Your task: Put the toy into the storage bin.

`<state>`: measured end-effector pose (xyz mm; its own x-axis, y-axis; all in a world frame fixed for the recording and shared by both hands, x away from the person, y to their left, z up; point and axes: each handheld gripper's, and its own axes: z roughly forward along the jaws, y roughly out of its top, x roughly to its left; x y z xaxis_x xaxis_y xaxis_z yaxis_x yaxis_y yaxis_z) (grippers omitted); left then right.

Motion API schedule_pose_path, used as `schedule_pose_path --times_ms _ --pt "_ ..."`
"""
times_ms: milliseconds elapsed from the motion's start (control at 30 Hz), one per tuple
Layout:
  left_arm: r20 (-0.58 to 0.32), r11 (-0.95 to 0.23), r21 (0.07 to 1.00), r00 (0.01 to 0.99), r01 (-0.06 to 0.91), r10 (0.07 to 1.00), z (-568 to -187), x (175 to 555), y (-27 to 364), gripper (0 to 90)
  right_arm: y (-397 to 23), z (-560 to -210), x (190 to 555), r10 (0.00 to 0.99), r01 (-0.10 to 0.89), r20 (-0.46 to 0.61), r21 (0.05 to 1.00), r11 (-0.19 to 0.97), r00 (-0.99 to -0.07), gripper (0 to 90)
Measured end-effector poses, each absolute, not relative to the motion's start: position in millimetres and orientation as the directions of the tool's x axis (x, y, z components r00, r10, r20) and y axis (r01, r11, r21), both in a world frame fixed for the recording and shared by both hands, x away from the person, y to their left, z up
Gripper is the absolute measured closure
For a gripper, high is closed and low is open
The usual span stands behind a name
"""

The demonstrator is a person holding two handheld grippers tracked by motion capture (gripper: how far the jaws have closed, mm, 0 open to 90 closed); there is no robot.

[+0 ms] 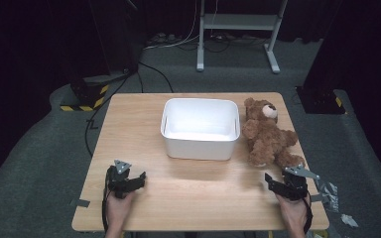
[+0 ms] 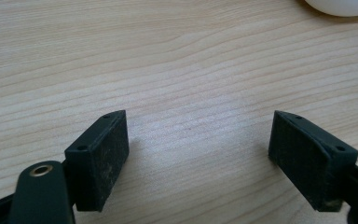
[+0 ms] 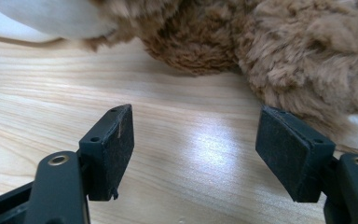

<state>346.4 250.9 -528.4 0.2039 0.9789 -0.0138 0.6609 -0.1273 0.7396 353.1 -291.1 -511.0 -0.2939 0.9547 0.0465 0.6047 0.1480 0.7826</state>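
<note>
Right tool (image 3: 196, 154): released, black pads spread over pale wood grain, nothing between them; its view shows shaggy brown fur close ahead. Left tool (image 2: 198, 158): released above bare tabletop (image 2: 177, 70). High view adds the whole teddy bear (image 1: 267, 134) lying beside a smooth, white, rounded rectangular bin (image 1: 200, 128), mid-tabletop.

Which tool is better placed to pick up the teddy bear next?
Right. The right tool sits open just short of the teddy bear, whose fur lies right ahead of its jaws. The left tool, also open, faces bare table on the far side of the white bin.
</note>
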Motion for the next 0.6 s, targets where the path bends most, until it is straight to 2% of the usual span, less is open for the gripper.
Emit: schedule_pose_path --times_ms 133,600 --pt "-0.014 -0.127 0.740 0.203 0.661 0.979 -528.4 346.6 250.9 19.9 -294.4 -507.7 350.1 0.957 0.615 0.078 0.780 0.116 -0.280 27.0" --pt "-0.007 -0.138 0.737 0.211 0.662 0.978 -528.2 346.8 251.4 19.6 -295.5 -499.4 345.5 0.964 0.592 0.069 0.800 0.101 -0.258 25.6"
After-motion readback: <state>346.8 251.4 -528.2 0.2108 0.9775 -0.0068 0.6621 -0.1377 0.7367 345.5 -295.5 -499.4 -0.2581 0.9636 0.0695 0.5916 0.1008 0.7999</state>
